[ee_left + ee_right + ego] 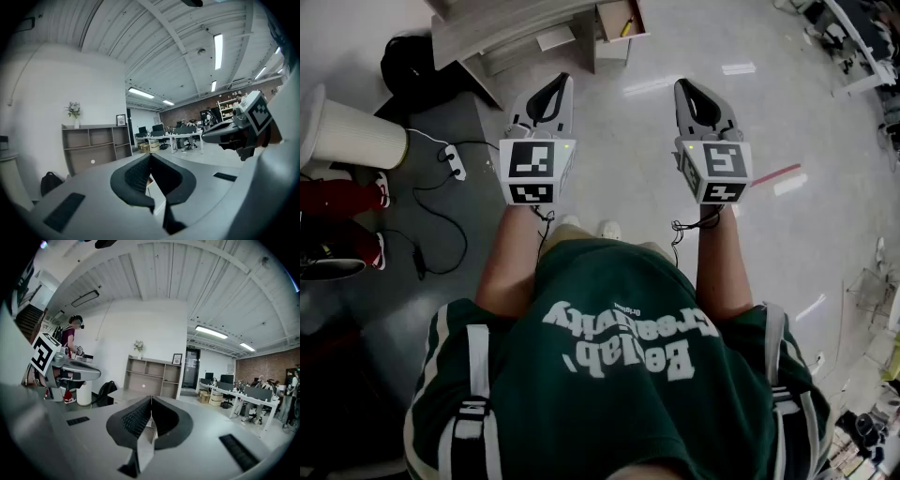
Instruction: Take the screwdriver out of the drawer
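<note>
The screwdriver [626,28], a small yellow sliver, lies in the open drawer [603,21] at the far edge of the head view. Its long axis slants from near-left to far-right; which end is the tip is too small to tell. Both forearms reach forward side by side over the floor [619,141], well short of the drawer. The left gripper [560,84] and right gripper [684,86] point away towards it. Each gripper's jaws are pressed together at the tips, with nothing between them.
</note>
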